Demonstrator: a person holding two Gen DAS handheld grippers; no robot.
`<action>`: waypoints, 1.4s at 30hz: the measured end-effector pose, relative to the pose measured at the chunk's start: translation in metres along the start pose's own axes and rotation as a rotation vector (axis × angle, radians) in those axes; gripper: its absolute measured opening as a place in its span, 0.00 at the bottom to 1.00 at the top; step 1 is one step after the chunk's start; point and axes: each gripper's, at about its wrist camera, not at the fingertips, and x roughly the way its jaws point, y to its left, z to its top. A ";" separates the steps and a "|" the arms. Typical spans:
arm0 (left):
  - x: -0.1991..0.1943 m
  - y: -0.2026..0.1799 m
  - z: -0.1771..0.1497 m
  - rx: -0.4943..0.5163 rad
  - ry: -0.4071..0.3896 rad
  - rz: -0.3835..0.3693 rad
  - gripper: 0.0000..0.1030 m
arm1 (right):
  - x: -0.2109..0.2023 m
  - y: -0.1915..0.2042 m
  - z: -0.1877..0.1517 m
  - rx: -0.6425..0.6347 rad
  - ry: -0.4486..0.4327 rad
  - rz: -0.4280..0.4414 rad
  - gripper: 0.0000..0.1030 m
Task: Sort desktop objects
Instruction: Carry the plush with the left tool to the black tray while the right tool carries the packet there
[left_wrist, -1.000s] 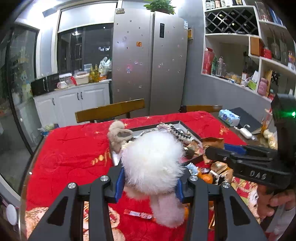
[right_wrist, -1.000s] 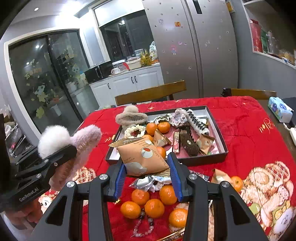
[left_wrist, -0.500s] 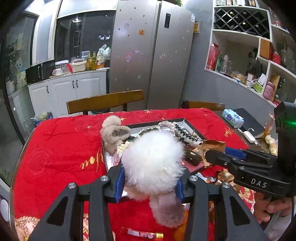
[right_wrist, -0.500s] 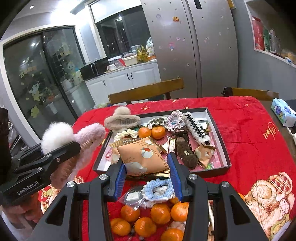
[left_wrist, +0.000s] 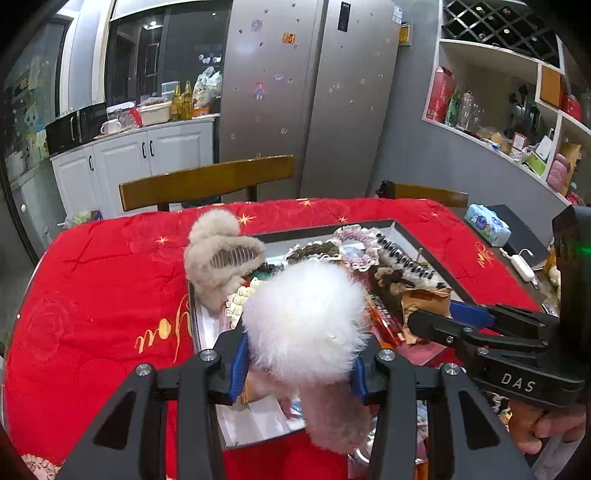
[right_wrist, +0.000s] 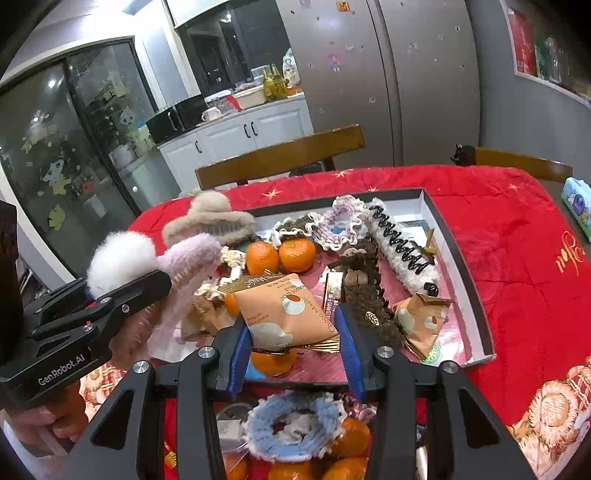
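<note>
Two grippers over a red tablecloth — the left gripper pinching a fluffy white hair clip above the shallow tray, the right gripper clamped on an orange snack packet over the tray's near edge. Behind: wooden chair, steel fridge, white cabinets — shelves to the right.

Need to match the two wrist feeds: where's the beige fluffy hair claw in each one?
Left wrist: beige fluffy hair claw sits left of centre, at the tray's far-left corner, above the white fluffy clip held in the left gripper.
Right wrist: beige claw upper left of centre, same tray corner.
Shared landmark: wooden chair back behind the table.
</note>
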 end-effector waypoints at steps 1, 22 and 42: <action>0.003 0.001 0.000 0.000 0.003 -0.001 0.44 | 0.002 -0.001 -0.001 0.004 0.003 0.001 0.41; 0.024 -0.002 -0.013 0.034 -0.065 -0.008 0.45 | 0.033 -0.013 -0.009 0.012 0.032 -0.016 0.41; 0.009 -0.002 -0.006 0.047 -0.066 0.048 1.00 | 0.001 -0.016 0.005 0.026 -0.043 0.015 1.00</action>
